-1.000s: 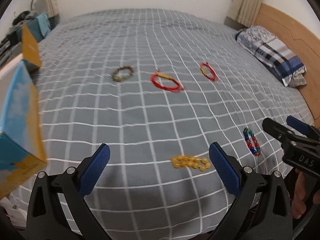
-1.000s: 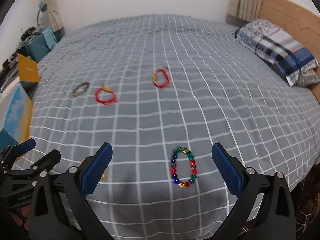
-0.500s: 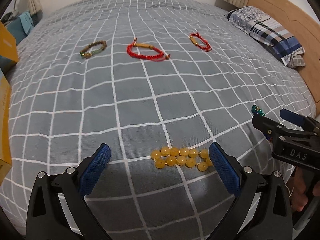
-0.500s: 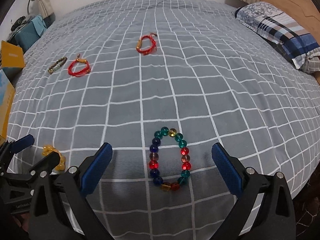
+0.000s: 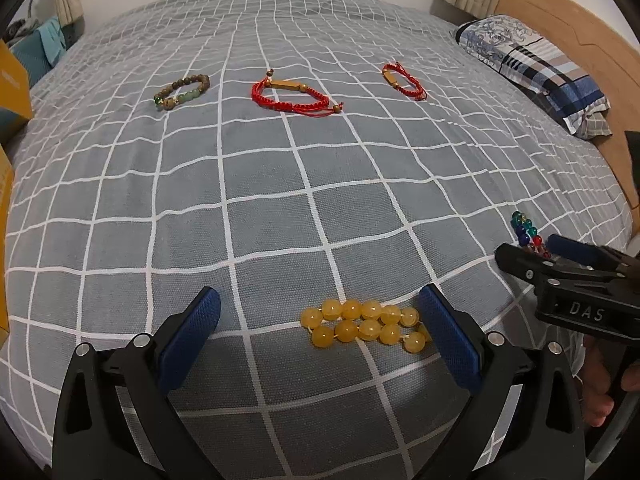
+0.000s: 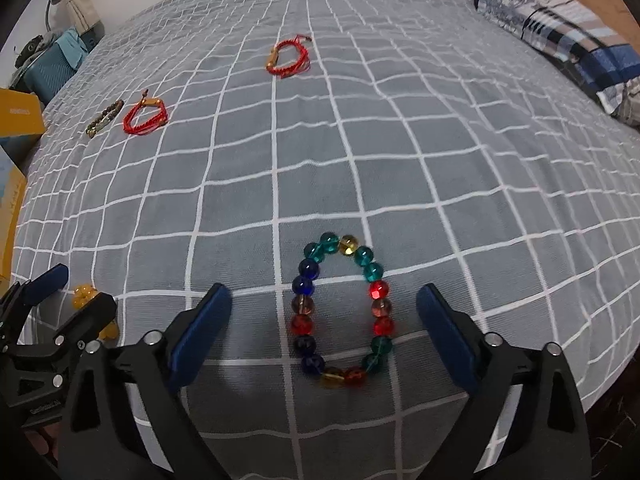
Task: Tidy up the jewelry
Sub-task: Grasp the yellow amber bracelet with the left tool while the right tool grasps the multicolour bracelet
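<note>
Yellow beads (image 5: pixel 366 326) at bed (image 5: pixel 280 200) near edge, inside my wide left gripper (image 5: pixel 320 332), crowding its right finger. Glass beads (image 6: pixel 343 314) between my wide right gripper (image 6: pixel 324 328). Pre-grasp on both; next: lower, close.

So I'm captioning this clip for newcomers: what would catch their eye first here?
Probably the multicolored glass-bead bracelet, lying as an open loop on the grey checked bedspread between the fingers of the open right gripper. Next, the yellow bead bracelet, flattened into a double row just ahead of the open left gripper, nearer its right finger. Two red cord bracelets lie farther up the bed.
</note>
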Demonstrator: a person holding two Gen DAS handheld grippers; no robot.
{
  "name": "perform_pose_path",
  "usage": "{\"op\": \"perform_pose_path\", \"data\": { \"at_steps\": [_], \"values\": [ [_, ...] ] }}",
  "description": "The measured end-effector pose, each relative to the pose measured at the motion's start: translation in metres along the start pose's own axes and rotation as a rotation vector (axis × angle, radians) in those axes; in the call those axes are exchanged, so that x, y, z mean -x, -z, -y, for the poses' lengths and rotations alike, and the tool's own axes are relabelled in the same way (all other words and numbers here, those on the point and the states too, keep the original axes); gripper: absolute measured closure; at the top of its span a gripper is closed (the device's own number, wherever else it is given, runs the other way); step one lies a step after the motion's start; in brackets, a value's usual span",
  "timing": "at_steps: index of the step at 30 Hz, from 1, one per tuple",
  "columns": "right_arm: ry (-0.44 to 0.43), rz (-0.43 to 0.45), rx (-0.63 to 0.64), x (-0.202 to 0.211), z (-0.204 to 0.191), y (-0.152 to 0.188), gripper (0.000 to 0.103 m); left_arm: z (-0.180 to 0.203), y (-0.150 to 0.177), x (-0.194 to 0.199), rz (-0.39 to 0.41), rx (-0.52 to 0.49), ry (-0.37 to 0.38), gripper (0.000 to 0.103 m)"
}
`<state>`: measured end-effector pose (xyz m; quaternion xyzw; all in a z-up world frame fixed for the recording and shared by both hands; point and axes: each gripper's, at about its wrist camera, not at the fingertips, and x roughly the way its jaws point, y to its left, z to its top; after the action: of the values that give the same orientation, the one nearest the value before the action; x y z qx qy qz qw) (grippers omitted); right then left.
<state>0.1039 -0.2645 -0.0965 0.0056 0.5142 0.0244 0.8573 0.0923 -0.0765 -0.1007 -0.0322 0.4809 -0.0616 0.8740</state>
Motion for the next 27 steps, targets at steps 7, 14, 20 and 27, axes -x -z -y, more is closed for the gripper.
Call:
{"op": "perform_pose_path", "data": {
  "at_steps": [7, 14, 20, 27],
  "values": [
    [-0.009, 0.005, -0.009, 0.001, 0.000, 0.001, 0.015, -0.017, -0.005, 0.010, -0.014, 0.099, 0.085, 0.006],
    [-0.020, 0.009, -0.016, 0.003, 0.000, 0.001, 0.020, 0.000, 0.000, 0.003, -0.011, 0.019, 0.015, 0.006],
    [-0.022, 0.007, -0.008, 0.002, -0.001, 0.002, 0.028, 0.008, 0.004, -0.003, -0.010, -0.035, -0.035, 0.008],
    [-0.027, 0.007, 0.014, 0.004, -0.007, 0.004, 0.042, 0.007, 0.006, 0.002, -0.009, -0.047, -0.096, 0.042]
  ]
}}
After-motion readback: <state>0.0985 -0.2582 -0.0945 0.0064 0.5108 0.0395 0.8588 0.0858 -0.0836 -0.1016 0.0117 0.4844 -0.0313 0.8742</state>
